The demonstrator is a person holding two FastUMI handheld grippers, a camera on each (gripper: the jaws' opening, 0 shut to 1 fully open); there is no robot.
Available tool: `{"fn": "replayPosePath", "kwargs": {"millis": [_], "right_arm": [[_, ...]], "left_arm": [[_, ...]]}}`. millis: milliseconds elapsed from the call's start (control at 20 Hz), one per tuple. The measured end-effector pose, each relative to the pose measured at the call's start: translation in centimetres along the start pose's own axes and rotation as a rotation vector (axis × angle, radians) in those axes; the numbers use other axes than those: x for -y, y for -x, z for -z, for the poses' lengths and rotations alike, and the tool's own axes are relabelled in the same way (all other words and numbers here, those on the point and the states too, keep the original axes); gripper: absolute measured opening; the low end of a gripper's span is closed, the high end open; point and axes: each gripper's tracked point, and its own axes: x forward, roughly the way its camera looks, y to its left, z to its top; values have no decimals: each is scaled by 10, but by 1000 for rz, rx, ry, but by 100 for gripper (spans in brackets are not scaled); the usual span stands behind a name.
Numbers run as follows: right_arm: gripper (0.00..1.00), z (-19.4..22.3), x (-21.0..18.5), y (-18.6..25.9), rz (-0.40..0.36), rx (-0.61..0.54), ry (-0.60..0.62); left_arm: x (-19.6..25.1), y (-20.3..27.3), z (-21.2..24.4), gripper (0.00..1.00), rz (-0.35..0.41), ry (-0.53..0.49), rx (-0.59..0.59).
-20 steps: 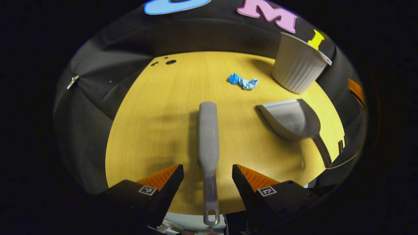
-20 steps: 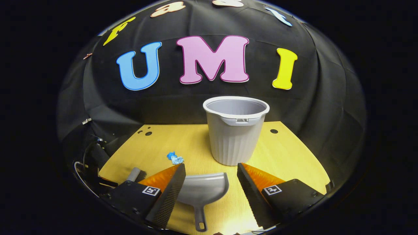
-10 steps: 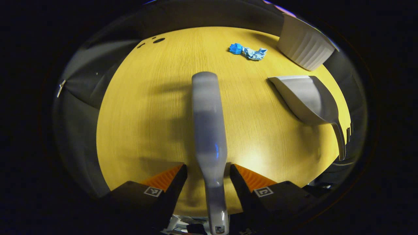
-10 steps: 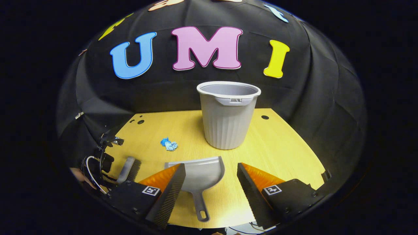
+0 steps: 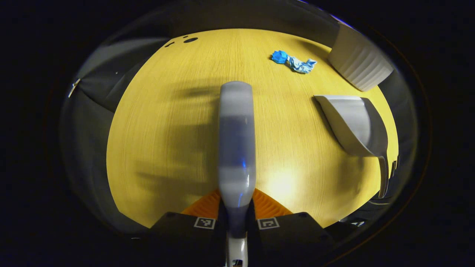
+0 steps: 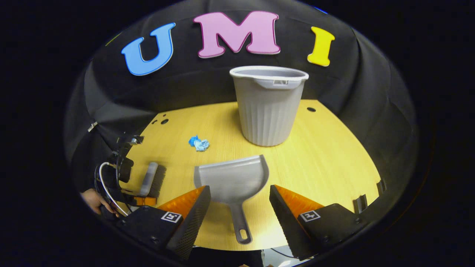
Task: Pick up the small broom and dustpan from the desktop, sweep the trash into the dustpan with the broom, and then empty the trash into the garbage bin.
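Left gripper view, left claw [image 5: 236, 207] clamping broom [image 5: 236, 137], right claw [image 6: 239, 202] wide open above dustpan [image 6: 232, 180]

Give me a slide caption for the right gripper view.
Open right gripper poised over the dustpan handle, garbage bin behind.

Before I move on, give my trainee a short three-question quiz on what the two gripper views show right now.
1. True or false: the left gripper is closed on the broom handle.
2. What lies between the right gripper fingers? A) the bin B) the dustpan handle C) the blue trash
3. Fill in: the blue trash rests on the ____, not in the dustpan.

Key
1. True: both fingers press the handle.
2. B: the jaws stand open on either side of the handle, not touching it.
3. Table: the crumpled wad lies on bare wood beside the bin.
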Motion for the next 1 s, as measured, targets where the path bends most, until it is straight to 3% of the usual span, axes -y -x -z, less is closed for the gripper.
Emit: {"fn": "replayPosePath", "kwargs": {"millis": [200, 500, 1000], "right_arm": [[100, 22, -1, -27, -49, -154, -16], [99, 65, -2, -54, -83, -326, -19], [100, 95, 7, -89, -58, -431, 41]], "left_arm": [[-5, 6, 0, 25, 44, 53, 25], [-36, 25, -12, 26, -37, 68, 71], [-47, 45, -65, 24, -119, -4, 117]]}}
